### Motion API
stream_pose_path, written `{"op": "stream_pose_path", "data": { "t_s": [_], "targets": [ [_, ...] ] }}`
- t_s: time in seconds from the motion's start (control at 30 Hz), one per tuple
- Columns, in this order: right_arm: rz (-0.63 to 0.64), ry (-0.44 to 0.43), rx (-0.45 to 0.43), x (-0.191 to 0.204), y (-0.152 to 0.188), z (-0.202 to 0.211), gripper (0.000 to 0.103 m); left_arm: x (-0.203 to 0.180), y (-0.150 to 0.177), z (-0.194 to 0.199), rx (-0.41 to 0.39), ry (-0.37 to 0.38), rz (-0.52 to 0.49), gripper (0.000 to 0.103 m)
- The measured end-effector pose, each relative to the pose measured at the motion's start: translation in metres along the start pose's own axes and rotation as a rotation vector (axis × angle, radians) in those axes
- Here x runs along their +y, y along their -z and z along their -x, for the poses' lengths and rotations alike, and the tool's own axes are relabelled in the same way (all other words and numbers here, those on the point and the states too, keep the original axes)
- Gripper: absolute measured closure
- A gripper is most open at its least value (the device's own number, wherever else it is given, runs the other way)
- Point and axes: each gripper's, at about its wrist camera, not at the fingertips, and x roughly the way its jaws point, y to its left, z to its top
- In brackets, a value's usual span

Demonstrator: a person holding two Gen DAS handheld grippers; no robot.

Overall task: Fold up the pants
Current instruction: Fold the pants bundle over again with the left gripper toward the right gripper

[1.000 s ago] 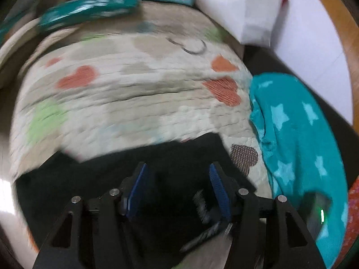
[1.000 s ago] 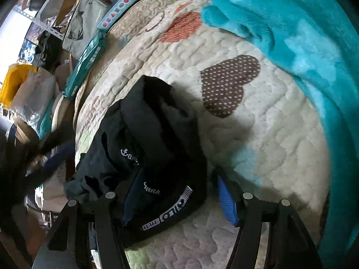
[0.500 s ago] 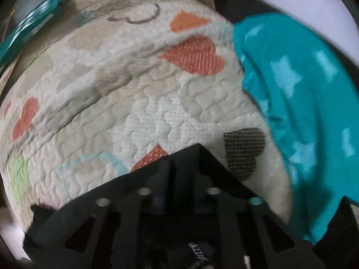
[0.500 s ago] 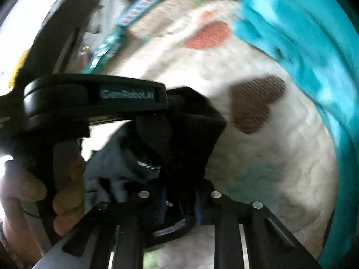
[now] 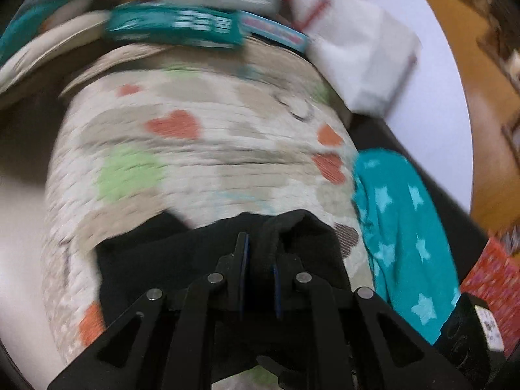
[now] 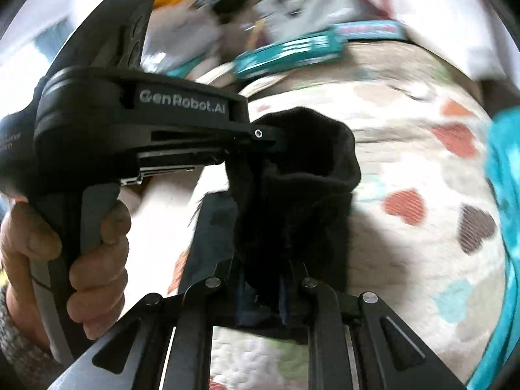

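The black pants (image 5: 182, 253) hang bunched over a cream quilt with hearts (image 5: 201, 149). My left gripper (image 5: 258, 260) is shut on a rolled edge of the pants. In the right wrist view the pants (image 6: 302, 188) are lifted off the quilt (image 6: 422, 175) in a dark fold. My right gripper (image 6: 261, 289) is shut on their lower part. The left gripper's black body (image 6: 136, 123), held by a hand, grips the same cloth at its top left.
A teal star blanket (image 5: 399, 227) lies to the right of the quilt. Teal flat boxes (image 5: 175, 26) and a white bag (image 5: 357, 58) sit at the far edge. A red patterned box (image 5: 490, 289) is at the right. Clutter fills the background in the right wrist view.
Both grippers went from open to shut on the pants. They have lifted the pants off the quilt, and both views have swung upward.
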Motion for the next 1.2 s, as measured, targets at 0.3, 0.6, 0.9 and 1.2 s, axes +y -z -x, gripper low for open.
{"op": "stream_pose_path", "data": {
  "t_s": [0.3,0.6,0.9,1.2],
  "targets": [
    [0.414,0.2,0.12,0.089,0.039,-0.097,0.073,0.147,0.051,0.0,-0.019,-0.027,0.357,0.083],
    [0.641,0.144,0.127,0.115,0.073,-0.064,0.03,0.202,0.077,0.026,-0.101,0.111,0.665,0.061],
    [0.531,0.224,0.024,0.074,0.057,0.016,0.03,0.139,0.053,0.058,-0.247,0.011,0.419,0.049],
    [0.212,0.23,0.128,0.01,0.026,-0.04,0.03,0.097,0.039,-0.021,-0.069,-0.597,0.068,0.047]
  ]
}}
